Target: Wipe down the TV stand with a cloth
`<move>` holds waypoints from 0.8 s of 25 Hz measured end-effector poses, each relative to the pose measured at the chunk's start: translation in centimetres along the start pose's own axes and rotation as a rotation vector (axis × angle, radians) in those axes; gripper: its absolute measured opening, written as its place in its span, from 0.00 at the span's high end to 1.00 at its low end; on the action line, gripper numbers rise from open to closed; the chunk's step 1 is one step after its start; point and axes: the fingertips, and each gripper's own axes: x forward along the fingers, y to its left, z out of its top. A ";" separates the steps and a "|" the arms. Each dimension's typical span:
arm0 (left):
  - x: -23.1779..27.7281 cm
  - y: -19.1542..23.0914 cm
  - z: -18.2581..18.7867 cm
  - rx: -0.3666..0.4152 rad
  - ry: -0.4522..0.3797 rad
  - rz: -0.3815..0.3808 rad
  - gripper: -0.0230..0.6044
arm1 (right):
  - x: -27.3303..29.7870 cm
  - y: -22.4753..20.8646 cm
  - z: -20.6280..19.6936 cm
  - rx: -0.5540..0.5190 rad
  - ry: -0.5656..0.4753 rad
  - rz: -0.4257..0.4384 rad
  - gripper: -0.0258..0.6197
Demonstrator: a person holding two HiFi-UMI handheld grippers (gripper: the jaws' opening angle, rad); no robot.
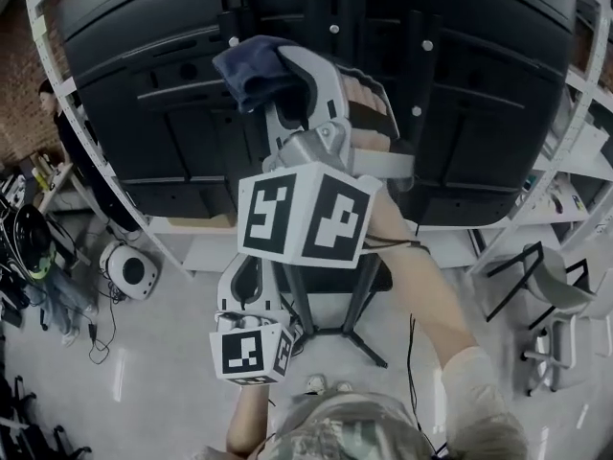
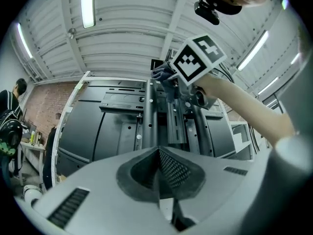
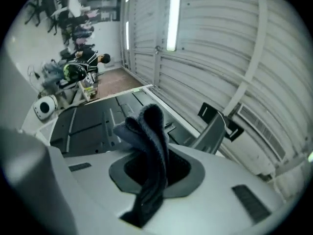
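A dark blue cloth [image 1: 252, 69] is bunched in my right gripper [image 1: 280, 82], which is shut on it and held high against the black back panels and upright column of the TV stand [image 1: 330, 29]. In the right gripper view the cloth [image 3: 149, 141] stands up between the jaws and hangs down in front, over the black panel [image 3: 90, 124]. My left gripper [image 1: 241, 287] is lower, near the stand's legs [image 1: 335, 307]. Its pads [image 2: 171, 169] are pressed together with nothing between them, pointing at the column [image 2: 150, 116]. The right gripper's marker cube [image 2: 198, 58] shows above.
White shelving frames [image 1: 67, 113] flank the stand on both sides. A person [image 1: 50, 103] stands at the far left near cluttered cables. A round white device [image 1: 132, 269] lies on the floor at left, and a grey chair [image 1: 556, 295] stands at right.
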 end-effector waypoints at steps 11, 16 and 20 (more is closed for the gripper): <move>-0.6 3.3 -0.4 -0.023 0.001 0.058 0.94 | 5.2 -0.5 3.1 -0.275 0.031 -0.025 0.87; 0.1 3.0 -0.7 -0.023 0.007 0.033 0.94 | 5.3 0.5 3.0 -0.325 0.042 -0.007 0.87; 0.6 2.6 -1.4 -0.022 0.024 0.010 0.94 | 4.8 2.2 3.2 -0.329 0.026 0.023 0.87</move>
